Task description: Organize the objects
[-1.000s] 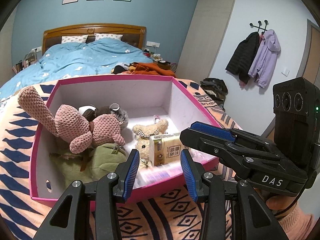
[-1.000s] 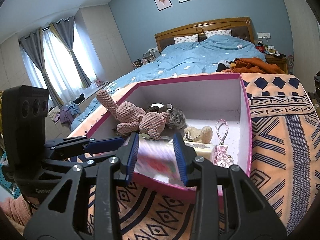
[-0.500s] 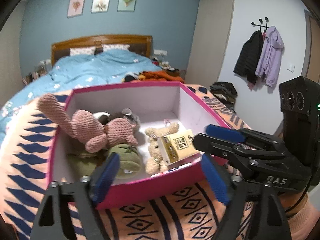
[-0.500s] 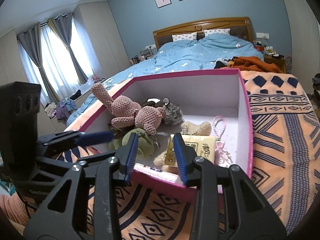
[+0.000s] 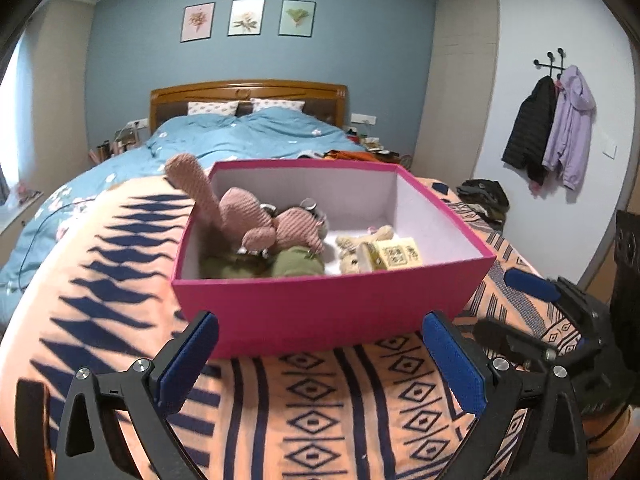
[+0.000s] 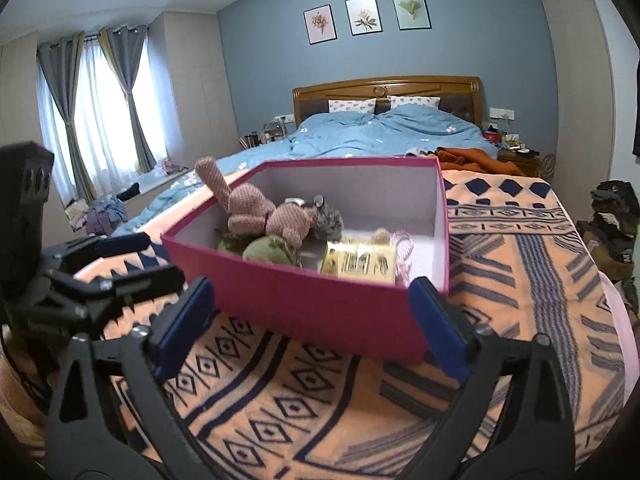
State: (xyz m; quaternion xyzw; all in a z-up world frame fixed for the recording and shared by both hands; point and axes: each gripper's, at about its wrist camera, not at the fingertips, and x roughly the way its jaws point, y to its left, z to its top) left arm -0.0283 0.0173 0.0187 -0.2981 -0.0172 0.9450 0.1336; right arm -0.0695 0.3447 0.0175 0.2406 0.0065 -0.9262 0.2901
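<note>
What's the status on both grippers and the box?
Left gripper and right gripper open, jaws just opened, empty. Pink box on blanket, toys inside. Nothing blocking.

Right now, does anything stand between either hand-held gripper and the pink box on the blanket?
Nothing visible does. Only bare patterned blanket lies between the open left hand-held gripper and the pink box, and likewise before the open right hand-held gripper.

— What's ahead of my right gripper (image 6: 311, 326)?
— My jaws have just opened wide, nothing between them. The pink box (image 6: 320, 304) sits on the patterned blanket (image 6: 520, 280), with a knitted rabbit (image 6: 260, 212) and yellow carton (image 6: 360, 266) inside.
</note>
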